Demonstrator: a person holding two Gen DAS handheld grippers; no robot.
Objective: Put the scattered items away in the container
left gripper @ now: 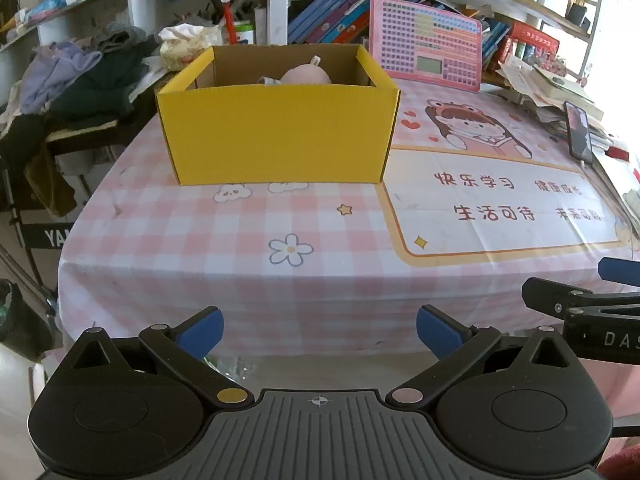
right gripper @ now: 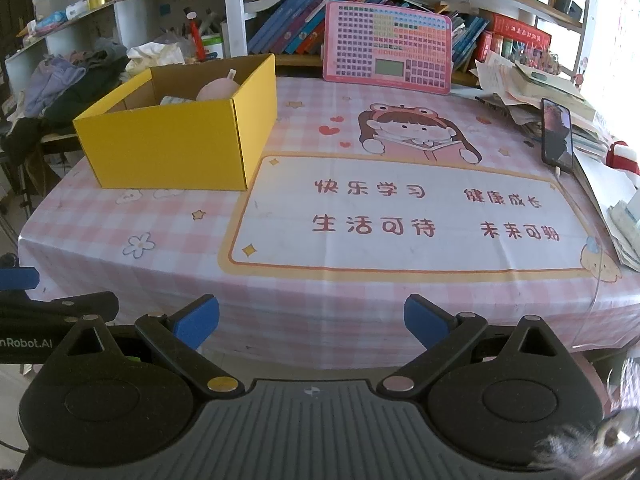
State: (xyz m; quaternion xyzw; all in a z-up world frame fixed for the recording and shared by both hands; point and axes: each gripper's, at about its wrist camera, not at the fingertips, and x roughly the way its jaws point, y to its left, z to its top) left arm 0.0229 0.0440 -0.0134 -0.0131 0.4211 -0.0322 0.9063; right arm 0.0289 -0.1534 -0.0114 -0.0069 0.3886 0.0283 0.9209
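Note:
A yellow cardboard box (left gripper: 280, 136) stands open on the pink checked tablecloth (left gripper: 200, 264), at the far left of the table; it also shows in the right wrist view (right gripper: 176, 152). Inside it lie a pink plush item (left gripper: 306, 75) (right gripper: 218, 89) and a small pale packet (right gripper: 174, 100). My left gripper (left gripper: 319, 334) is open and empty, held off the table's front edge. My right gripper (right gripper: 311, 325) is open and empty, also at the front edge, to the right of the left one. Its fingers (left gripper: 560, 300) show in the left wrist view.
A pink keyboard toy (right gripper: 387, 46) leans against the bookshelf at the back. A phone (right gripper: 557, 136) and a stack of papers (right gripper: 532, 88) lie at the right. Clothes (left gripper: 80, 80) are piled left of the table.

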